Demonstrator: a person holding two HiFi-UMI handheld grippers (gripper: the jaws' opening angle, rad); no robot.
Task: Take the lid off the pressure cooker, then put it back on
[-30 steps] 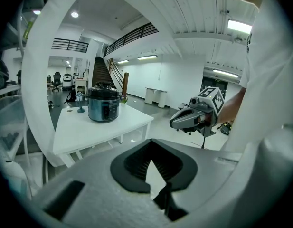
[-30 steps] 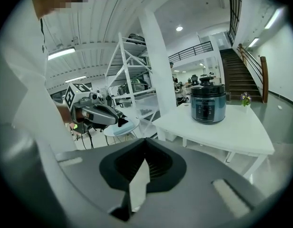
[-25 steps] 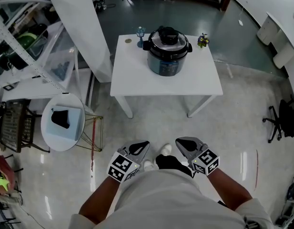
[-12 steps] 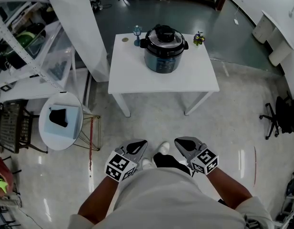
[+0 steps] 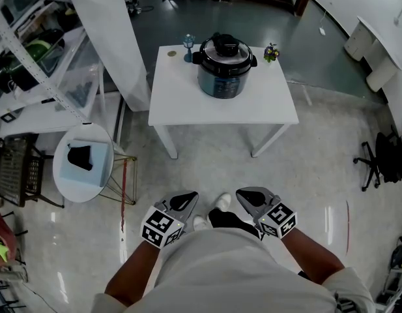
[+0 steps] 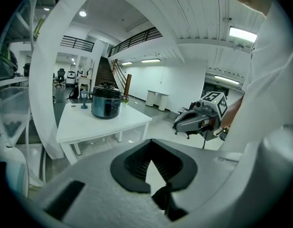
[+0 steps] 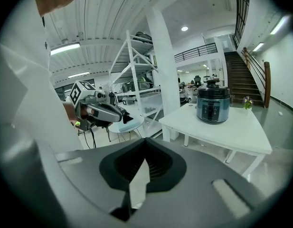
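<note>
Head view: goblet point(image 5: 188, 46) and flowers point(image 5: 272, 52) flank the pressure cooker point(image 5: 225, 70).

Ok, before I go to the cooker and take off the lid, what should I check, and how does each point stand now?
Lid sits on the pressure cooker: ok.
Left gripper shut and empty: ok.
Right gripper shut and empty: ok.
Cooker within reach: not ok, grippers far from the table.
Goblet and small plant stand apart from the cooker: ok.
Lid unlocked: cannot tell.
</note>
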